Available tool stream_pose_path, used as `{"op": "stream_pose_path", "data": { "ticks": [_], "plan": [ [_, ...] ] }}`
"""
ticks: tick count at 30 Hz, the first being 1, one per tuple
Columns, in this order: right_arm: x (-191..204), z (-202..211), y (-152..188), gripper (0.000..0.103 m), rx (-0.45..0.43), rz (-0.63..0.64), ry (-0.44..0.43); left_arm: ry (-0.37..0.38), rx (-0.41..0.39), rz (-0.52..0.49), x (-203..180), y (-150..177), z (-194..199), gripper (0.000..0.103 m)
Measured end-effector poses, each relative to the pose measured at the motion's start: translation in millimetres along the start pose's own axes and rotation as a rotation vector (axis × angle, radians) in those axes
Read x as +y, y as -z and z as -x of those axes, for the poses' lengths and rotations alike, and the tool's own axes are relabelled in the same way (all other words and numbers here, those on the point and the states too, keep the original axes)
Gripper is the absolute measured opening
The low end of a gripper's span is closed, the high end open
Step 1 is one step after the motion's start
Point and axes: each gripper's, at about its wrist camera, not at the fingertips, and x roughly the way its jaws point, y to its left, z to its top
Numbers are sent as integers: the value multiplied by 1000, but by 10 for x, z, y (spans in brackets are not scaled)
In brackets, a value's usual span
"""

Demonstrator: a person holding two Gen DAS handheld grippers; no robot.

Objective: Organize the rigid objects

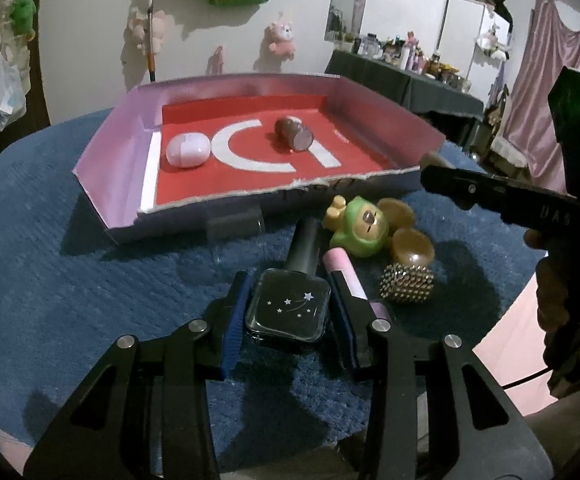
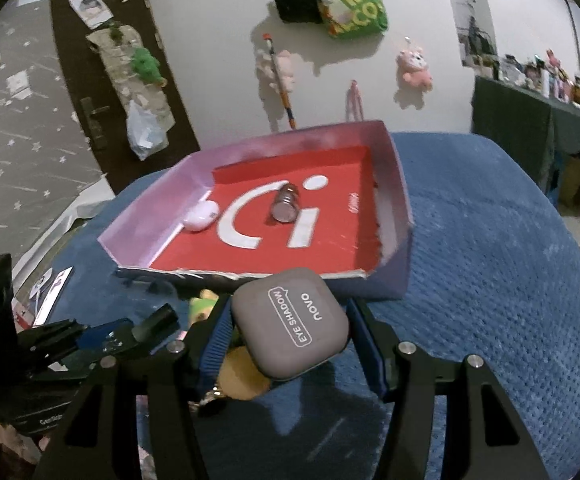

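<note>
My left gripper (image 1: 288, 312) is shut on a black square bottle (image 1: 288, 312) with star marks and a tall black cap, low over the blue cloth. Beside it lie a pink tube (image 1: 343, 274), a green bear toy (image 1: 363, 226) and a spiky gold ball (image 1: 405, 284). My right gripper (image 2: 290, 336) is shut on a grey eye-shadow case (image 2: 290, 326), held just in front of the box's near wall. The shallow cardboard box (image 1: 110, 152) with a red floor holds a pale egg-shaped case (image 1: 188, 151) and a brown cylinder (image 1: 294, 134).
A blue textured cloth (image 2: 489, 264) covers the table. The right hand-held gripper (image 1: 489, 196) crosses the left wrist view at the right. Behind are a white wall with hanging plush toys (image 1: 282, 38) and a dark cluttered side table (image 1: 405, 76).
</note>
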Motion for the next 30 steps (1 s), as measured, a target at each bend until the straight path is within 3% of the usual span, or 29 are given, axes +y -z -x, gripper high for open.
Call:
{"op": "stream_pose_path", "data": {
  "ticks": [10,30],
  "plan": [
    [134,22,-112,60,-19,36,-27,25,-61,4,18,-50,171,37],
    [242,-6,-325,60,-35,94,-27,-8,-125,-8,175,-392,215,37]
  ]
}}
